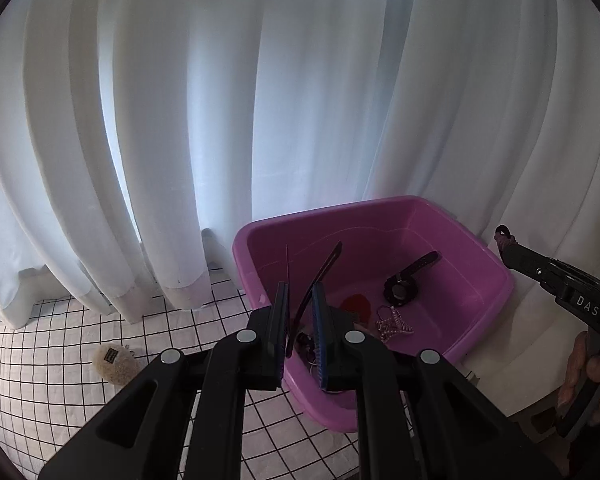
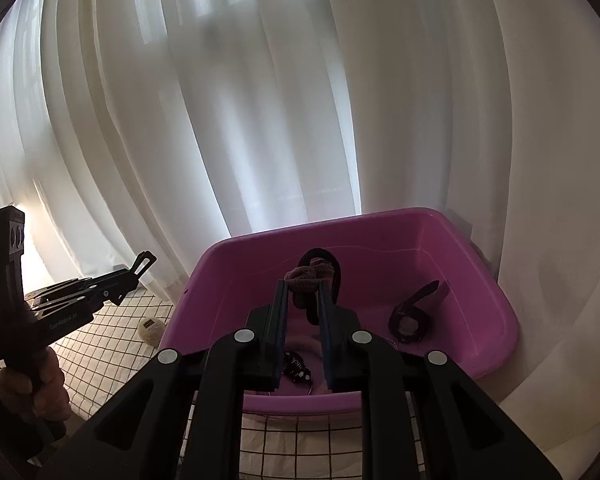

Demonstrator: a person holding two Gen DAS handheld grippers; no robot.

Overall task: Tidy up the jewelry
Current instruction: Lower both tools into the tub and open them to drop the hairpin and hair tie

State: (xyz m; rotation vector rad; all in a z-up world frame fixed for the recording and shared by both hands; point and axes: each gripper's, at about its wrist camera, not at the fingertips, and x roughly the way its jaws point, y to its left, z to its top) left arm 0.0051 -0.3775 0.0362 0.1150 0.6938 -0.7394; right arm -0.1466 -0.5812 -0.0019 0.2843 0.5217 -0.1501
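Note:
A purple plastic basin (image 1: 496,276) (image 2: 500,320) stands on a grid-patterned cloth. It holds a black watch (image 1: 404,286) (image 2: 414,318), a silver-pink chain (image 1: 392,324) and a red item (image 1: 356,305). My left gripper (image 1: 300,292) is shut on a thin dark strap (image 1: 320,276) above the basin's near-left corner; it also shows in the right wrist view (image 2: 134,270). My right gripper (image 2: 302,286) is shut on a brown braided scrunchie (image 2: 306,276) with a black band over the basin; it also shows in the left wrist view (image 1: 504,240).
White curtains (image 1: 260,100) hang right behind the basin. A beige fluffy pompom with a dark label (image 1: 114,362) (image 2: 150,330) lies on the cloth (image 1: 60,360) left of the basin. More small items lie in the basin under my fingers.

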